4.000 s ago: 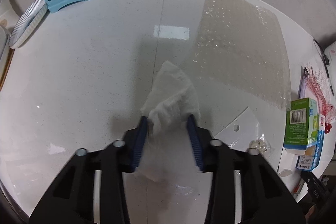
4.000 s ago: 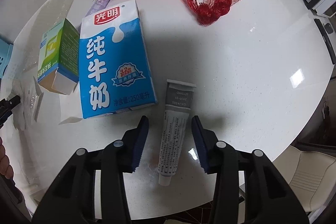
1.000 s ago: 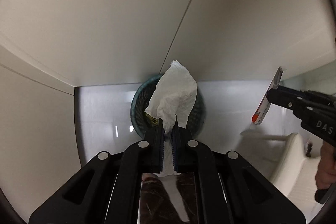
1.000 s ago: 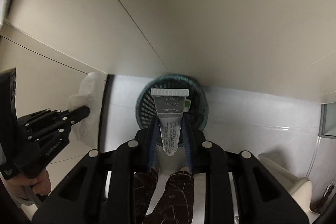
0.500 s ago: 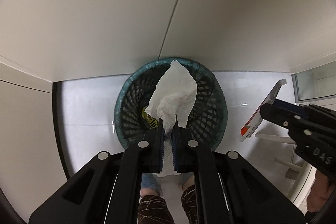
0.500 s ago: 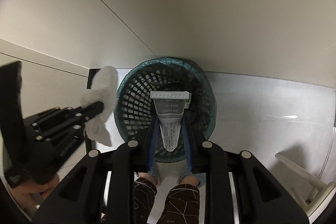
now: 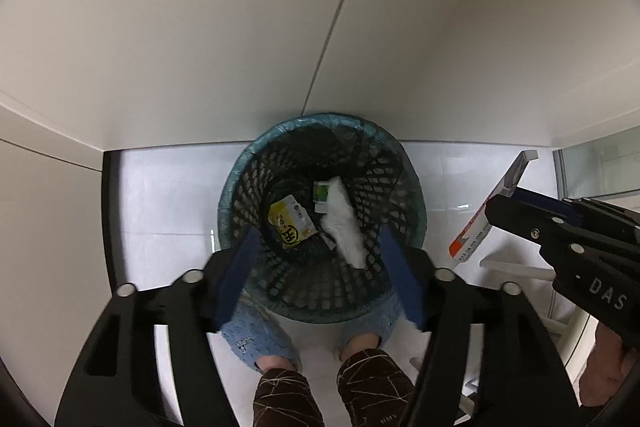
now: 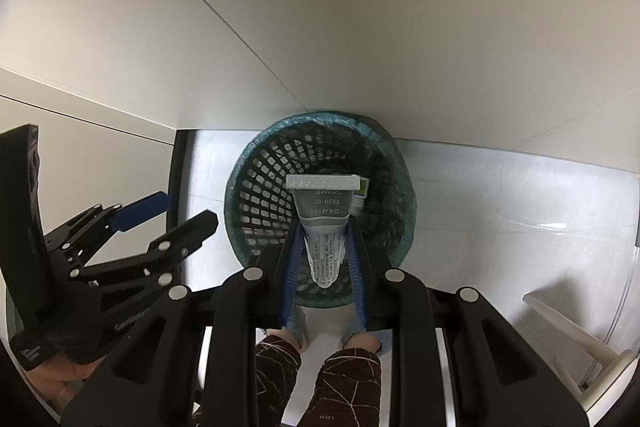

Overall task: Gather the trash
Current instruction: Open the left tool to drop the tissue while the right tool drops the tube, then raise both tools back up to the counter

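Your left gripper (image 7: 320,267) points almost straight down over the mesh bin (image 7: 240,187), jaws opening with nothing between them; the tissue (image 7: 344,227) lies inside. Your right gripper (image 8: 322,255) clamps the tube (image 8: 324,227) above the bin.

Pale tiled floor (image 7: 168,195) under mesh wastebasket (image 7: 404,183), slippered feet (image 7: 256,339).

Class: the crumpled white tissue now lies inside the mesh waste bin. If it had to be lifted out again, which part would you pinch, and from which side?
Pinch the tissue at its bunched middle, coming straight down through the open top of the bin. It lies soft and long against the bin's mesh wall, so any side approach is blocked.
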### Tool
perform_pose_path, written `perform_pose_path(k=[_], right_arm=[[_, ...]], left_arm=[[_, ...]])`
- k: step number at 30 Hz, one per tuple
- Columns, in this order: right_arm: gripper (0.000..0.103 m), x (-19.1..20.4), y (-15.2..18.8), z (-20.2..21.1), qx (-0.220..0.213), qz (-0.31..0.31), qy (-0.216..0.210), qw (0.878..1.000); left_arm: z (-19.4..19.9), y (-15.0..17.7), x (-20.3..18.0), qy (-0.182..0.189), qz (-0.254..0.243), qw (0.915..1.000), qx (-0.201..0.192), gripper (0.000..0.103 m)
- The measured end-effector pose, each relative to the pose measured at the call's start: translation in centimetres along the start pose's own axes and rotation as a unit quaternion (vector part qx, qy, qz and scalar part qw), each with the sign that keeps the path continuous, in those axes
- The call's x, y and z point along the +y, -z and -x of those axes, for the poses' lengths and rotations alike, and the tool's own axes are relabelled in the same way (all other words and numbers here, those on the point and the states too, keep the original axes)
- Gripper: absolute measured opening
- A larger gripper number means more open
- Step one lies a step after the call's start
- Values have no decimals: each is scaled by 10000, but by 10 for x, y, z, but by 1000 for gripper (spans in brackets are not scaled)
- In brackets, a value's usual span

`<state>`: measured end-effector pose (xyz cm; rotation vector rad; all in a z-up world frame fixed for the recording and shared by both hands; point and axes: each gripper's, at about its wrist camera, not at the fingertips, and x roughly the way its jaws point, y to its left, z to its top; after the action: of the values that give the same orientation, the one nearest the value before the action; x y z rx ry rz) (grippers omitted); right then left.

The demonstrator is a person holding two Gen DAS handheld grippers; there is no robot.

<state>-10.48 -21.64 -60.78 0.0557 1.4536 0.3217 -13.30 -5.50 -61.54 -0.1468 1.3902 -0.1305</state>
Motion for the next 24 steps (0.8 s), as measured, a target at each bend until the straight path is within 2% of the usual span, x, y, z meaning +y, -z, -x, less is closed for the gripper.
perform_pose_path(k=[4,8,15,24], right_arm=[[22,8,-2,-1,-62,44,-89,9999],[22,17,-4,-6,-103,62,-166,9998],[25,30,-3,-9,-93,145,-122,9998],[54,42,1,16,-182,219,13,9996]], left_arm=[[11,3,9,-140,67,9998,-123,79],[17,5,20,-173,29,9997,-144,85],[31,5,34,-276,98,9994,-173,88],[51,0,42,-306,163,9993,-98,88]])
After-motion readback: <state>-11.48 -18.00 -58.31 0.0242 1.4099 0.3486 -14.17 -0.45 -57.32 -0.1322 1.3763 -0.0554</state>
